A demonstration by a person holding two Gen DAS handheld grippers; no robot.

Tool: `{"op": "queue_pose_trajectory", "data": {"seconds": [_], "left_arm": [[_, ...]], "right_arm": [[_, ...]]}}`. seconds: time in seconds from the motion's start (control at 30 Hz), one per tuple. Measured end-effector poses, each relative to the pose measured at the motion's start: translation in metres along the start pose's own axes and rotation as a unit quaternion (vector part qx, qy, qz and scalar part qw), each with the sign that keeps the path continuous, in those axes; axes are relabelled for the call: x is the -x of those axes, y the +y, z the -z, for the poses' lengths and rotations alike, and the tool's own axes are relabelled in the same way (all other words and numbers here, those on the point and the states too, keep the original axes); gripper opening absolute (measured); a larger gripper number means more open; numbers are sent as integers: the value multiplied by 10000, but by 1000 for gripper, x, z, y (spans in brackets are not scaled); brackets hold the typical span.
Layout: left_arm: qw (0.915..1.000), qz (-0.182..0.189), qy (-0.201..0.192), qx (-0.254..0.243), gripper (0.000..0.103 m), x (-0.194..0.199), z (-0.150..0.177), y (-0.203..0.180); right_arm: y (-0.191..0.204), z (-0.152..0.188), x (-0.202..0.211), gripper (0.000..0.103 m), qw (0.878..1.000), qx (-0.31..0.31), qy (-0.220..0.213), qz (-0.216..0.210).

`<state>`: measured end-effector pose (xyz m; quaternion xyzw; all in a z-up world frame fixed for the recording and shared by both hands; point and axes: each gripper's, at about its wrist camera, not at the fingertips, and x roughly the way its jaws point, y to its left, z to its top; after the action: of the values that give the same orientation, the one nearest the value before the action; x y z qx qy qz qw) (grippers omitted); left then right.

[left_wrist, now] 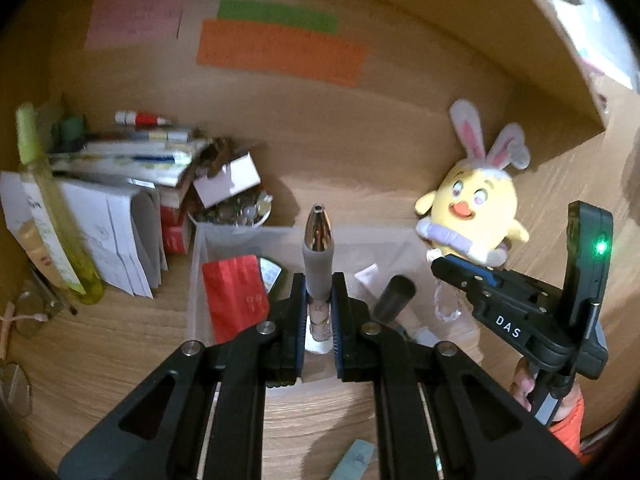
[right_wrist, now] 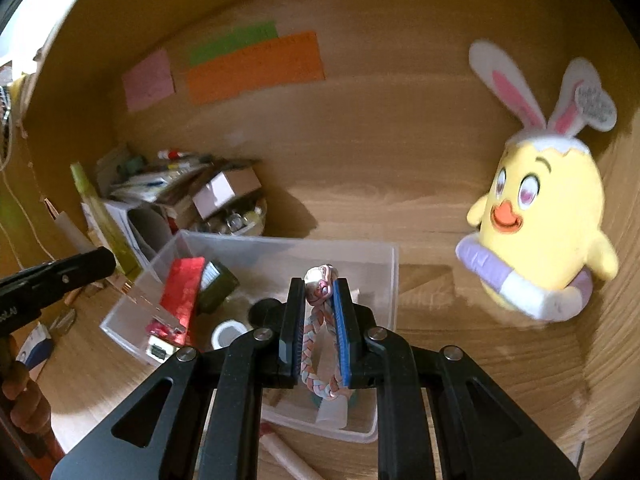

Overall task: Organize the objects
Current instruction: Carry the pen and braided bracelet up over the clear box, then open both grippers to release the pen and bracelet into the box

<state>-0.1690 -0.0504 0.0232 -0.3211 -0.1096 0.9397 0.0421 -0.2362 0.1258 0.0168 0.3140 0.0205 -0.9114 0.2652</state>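
Your left gripper (left_wrist: 319, 316) has its jaws closed on a pen (left_wrist: 318, 264), clamped across the grey rubber sleeve with the chrome tip sticking up toward the centre of the left wrist frame. That sleeve is the right place to hold: it looks grippy, while the chrome nose and the clear barrel below would likely slide. The pen reads as light and stiff, so it should not sag, but it could pivot if you bump the tip.

Your right gripper (right_wrist: 319, 328) has its jaws closed on a braided bracelet (right_wrist: 320, 344), at the centre of the right wrist frame, a bead-like knot poking out above the pads and the loop hanging back between them. Judge it soft, limp and very light; it will drape and may cling to a pad on release, so hold the braid itself, not the knot.

Both items hover over the clear plastic bin (right_wrist: 280, 245), lower centre, which already holds a red packet (right_wrist: 182, 292) and other small things. Beyond it a cluttered stack of papers (left_wrist: 120, 240) sits at left on the bench (right_wrist: 440, 208), and a yellow plush chick (right_wrist: 544, 216) leans at right.
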Motion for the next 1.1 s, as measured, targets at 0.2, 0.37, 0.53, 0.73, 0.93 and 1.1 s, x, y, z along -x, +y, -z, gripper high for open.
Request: {"op": "queue_pose_trajectory", "data": {"seconds": [0.2,0.37,0.53,0.73,0.93,1.1], "left_arm": [[9996,41,281,51,10,-20,5,8],[9988,102,477,107,10,-30,7,15],[9981,68,585,167,10,-37,6,22],[9980,73,596,218,12,-33,3,26],[9993,-98,346,140,41,-17,-2,26],[9994,-311,144,4,56,-2,-4,22]], "right_arm": [[-3,8,-24,13,9995,1,309,105],[2,12,-33,13,9988,125,450,146],[5,15,-39,13,9981,187,584,116],[4,17,-44,15,9969,181,763,70],[0,14,-32,50,9983,96,556,168],[4,7,-18,62,9990,175,336,252]]}}
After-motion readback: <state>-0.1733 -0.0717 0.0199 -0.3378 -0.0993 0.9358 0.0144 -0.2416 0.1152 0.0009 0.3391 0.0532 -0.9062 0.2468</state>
